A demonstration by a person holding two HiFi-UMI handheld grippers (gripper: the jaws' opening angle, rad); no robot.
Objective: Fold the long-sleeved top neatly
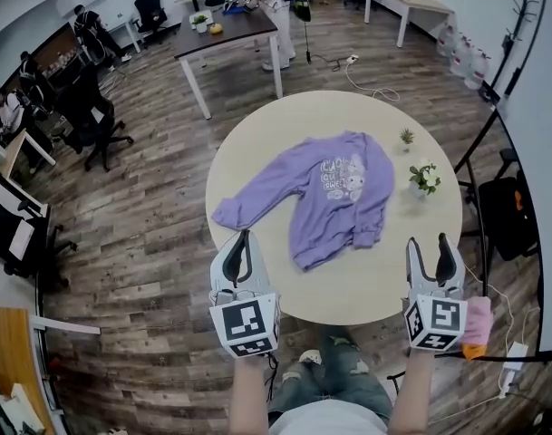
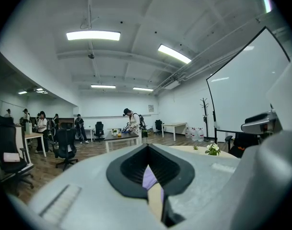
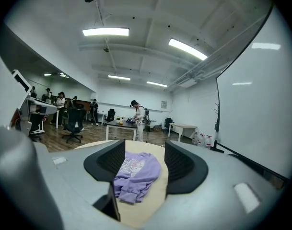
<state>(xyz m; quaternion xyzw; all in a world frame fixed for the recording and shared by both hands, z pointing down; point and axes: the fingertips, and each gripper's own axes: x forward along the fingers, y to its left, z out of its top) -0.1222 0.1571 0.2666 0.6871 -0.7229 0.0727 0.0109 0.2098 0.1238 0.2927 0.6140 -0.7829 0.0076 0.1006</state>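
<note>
The round table [image 1: 371, 288] is seen whole only in the head view, with its near rim partly covered by the two grippers; in the left gripper view it is reduced to a narrow strip in the slit behind the jaws. The long-sleeved top [image 1: 321, 193] is spread on the middle of the table, unfolded and front up, well apart from both grippers. It is lilac, with a pale print on the chest whose lettering cannot be read. One sleeve is stretched out toward the table's left edge, the other is laid down along the body on the right, and the hem is turned toward the person and slightly rumpled. From the left gripper view only a sliver of the top [image 2: 149, 178] is shown. The left gripper [image 1: 246, 236] is clenched, its jaws met at the tips with nothing grasped. The right gripper [image 1: 427, 240] is released, its jaws held wide, with the top [image 3: 136, 174] framed between them but far off and untouched. A pink thing [image 1: 478, 324] beside the right gripper's marker cube cannot be identified. Two small potted plants [image 1: 424, 178] are stood near the table's right edge.
</note>
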